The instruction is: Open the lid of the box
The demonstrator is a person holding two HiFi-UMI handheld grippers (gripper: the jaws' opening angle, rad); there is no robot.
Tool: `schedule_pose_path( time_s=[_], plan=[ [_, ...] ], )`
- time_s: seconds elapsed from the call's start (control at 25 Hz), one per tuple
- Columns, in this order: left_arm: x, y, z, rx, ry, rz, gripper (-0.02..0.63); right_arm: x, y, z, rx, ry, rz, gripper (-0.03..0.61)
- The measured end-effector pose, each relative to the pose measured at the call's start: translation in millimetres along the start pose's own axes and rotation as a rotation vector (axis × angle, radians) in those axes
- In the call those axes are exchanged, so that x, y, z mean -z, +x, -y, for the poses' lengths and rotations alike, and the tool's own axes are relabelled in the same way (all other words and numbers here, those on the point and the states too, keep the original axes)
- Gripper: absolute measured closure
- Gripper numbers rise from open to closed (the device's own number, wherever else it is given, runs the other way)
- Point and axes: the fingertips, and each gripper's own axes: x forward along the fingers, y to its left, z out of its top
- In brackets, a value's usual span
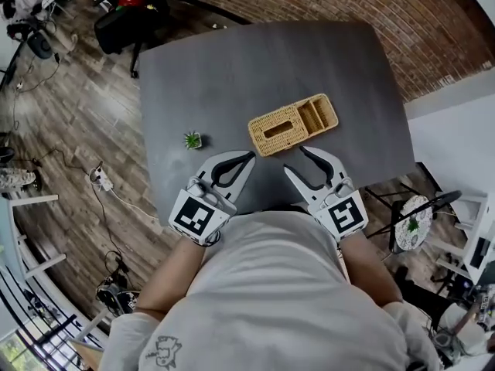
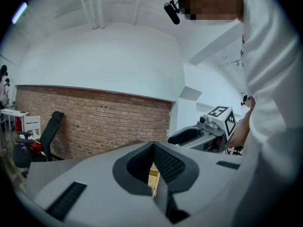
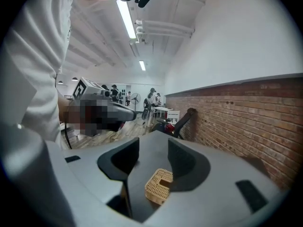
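Lying ahead of both tongs [image 1: 250, 158] [image 1: 294, 159]: box [image 1: 292, 124]

There is one worktop [image 1: 232, 68]. On it stand one wicker box [image 1: 292, 124] and one potted plant [image 1: 192, 140]. Two tongs are in view, the left tongs [image 1: 249, 158] and the right tongs [image 1: 292, 158]. The floor holds one black office chair [image 1: 124, 18], one round-seated chair [image 1: 414, 221] and one power strip [image 1: 100, 180].

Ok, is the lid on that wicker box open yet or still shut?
Shut. In the head view the slotted lid lies flat on the wicker box; only its end compartments show open.
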Motion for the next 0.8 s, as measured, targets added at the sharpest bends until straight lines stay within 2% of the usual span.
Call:
schedule_pose_path(
  time_s=[0.2, 0.36, 0.56, 0.8],
  plan=[
    [7.2, 8.6, -8.8, -0.074, -0.027, -0.014, 0.603, 18.0, 11.9, 11.5, -0.092, -0.109, -0.081, 0.382],
    [14.8, 14.9, -18.3, -0.121, -0.055, -0.044, 0.603, 35.0, 25.4, 25.7, -0.150, -0.130, -0.116, 0.379],
    [19.7, 21.9, -26.6, -0.168, -0.065, -0.045, 0.603, 64.1, 38.9, 40.4, -0.235, -0.161, -0.195, 0.377],
    [32.8, 28.2, -36.9, -0.232, -0.090, -0.059, 0.603, 100.8, 53.9, 46.7, -0.328, -0.182, -0.240, 0.372]
  ],
)
